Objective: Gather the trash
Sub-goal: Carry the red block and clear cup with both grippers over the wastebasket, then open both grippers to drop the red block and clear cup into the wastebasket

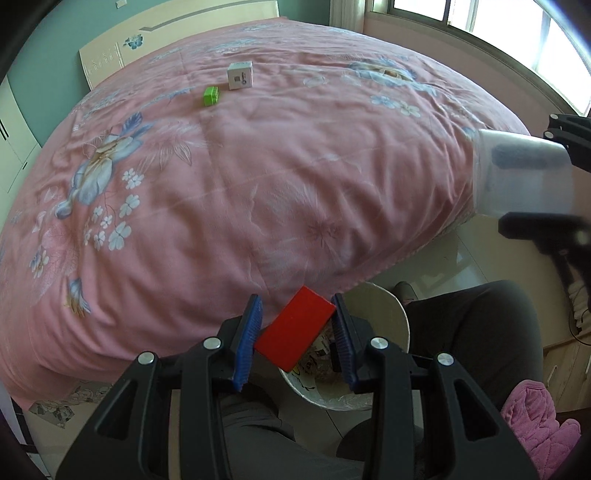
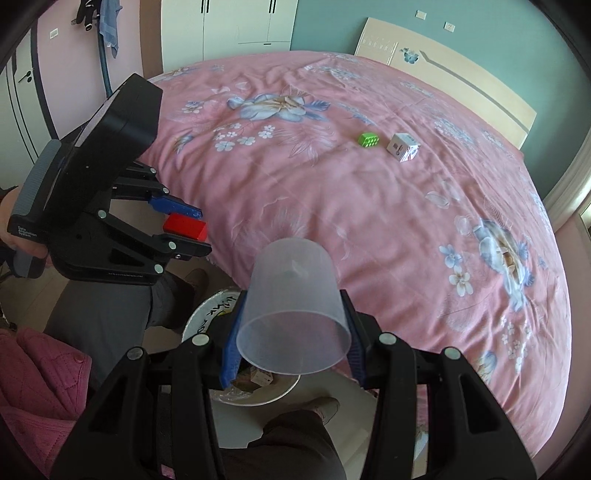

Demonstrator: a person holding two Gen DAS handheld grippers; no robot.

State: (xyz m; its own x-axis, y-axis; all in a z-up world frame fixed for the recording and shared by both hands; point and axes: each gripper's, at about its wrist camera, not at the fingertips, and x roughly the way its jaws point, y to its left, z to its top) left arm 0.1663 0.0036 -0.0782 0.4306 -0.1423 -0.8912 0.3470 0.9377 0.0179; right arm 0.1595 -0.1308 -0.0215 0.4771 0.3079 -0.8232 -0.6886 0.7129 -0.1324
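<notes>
My left gripper (image 1: 297, 328) is shut on a red box (image 1: 295, 328), held tilted above the white waste bin (image 1: 391, 310) on the floor at the bed's edge; both show in the right wrist view, gripper (image 2: 199, 230) and red box (image 2: 185, 226). My right gripper (image 2: 293, 328) is shut on a clear plastic cup (image 2: 293, 306), mouth toward the camera, over the bin (image 2: 199, 317). The cup also shows at the right of the left wrist view (image 1: 524, 177). A green box (image 1: 211, 96) (image 2: 367, 140) and a white box (image 1: 240, 75) (image 2: 403, 147) lie on the pink bedspread (image 1: 258, 184).
The bin holds paper scraps (image 2: 258, 378). The person's grey-trousered legs (image 1: 476, 332) and shoes flank the bin. A pink quilted garment (image 2: 40, 373) lies at the lower left. The headboard (image 2: 461, 74), wardrobe (image 2: 229, 22) and window (image 1: 517, 40) surround the bed.
</notes>
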